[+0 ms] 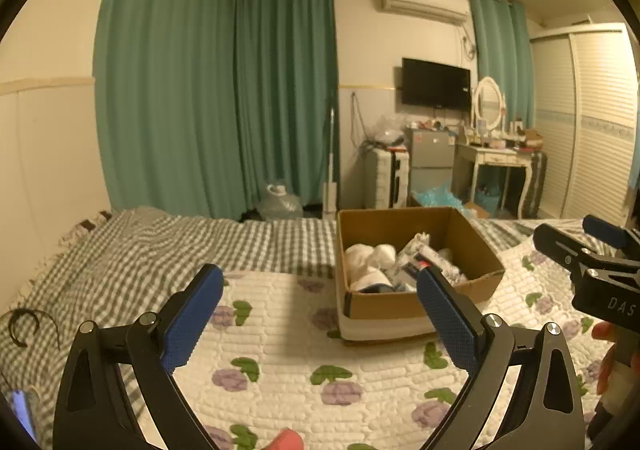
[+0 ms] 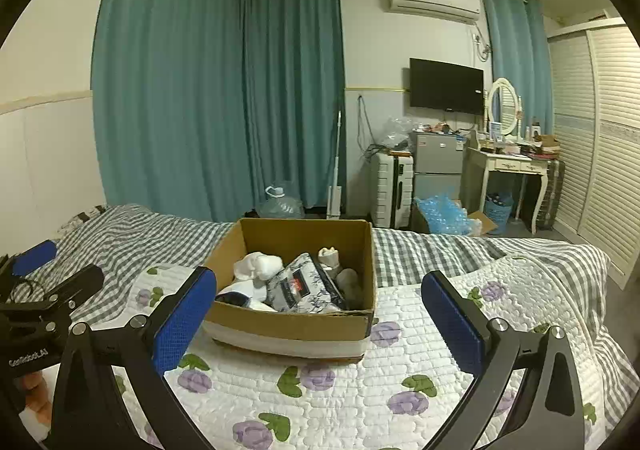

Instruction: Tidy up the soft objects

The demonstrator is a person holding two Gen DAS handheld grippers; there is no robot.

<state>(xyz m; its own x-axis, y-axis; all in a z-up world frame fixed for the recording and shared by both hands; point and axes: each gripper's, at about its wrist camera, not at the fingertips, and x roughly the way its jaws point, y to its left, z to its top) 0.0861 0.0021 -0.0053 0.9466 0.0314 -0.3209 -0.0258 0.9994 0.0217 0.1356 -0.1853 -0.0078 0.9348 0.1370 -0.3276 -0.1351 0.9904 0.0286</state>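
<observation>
Already the white socks (image 2: 258,266) and the patterned pouch (image 2: 300,286) lie inside the cardboard box (image 2: 288,324), at twelve o'clock on the flowered quilt (image 2: 360,390). Left gripper (image 1: 320,314) and right gripper (image 2: 318,318) both gape wide, holding nothing.

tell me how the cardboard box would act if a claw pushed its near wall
The cardboard box would probably slide poorly, since the soft quilt gives underneath. It looks light, holding only soft bundles. Its open top suggests the wall may flex.

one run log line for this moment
left gripper: open, empty | right gripper: open, empty | cardboard box: on quilt, holds soft items
</observation>
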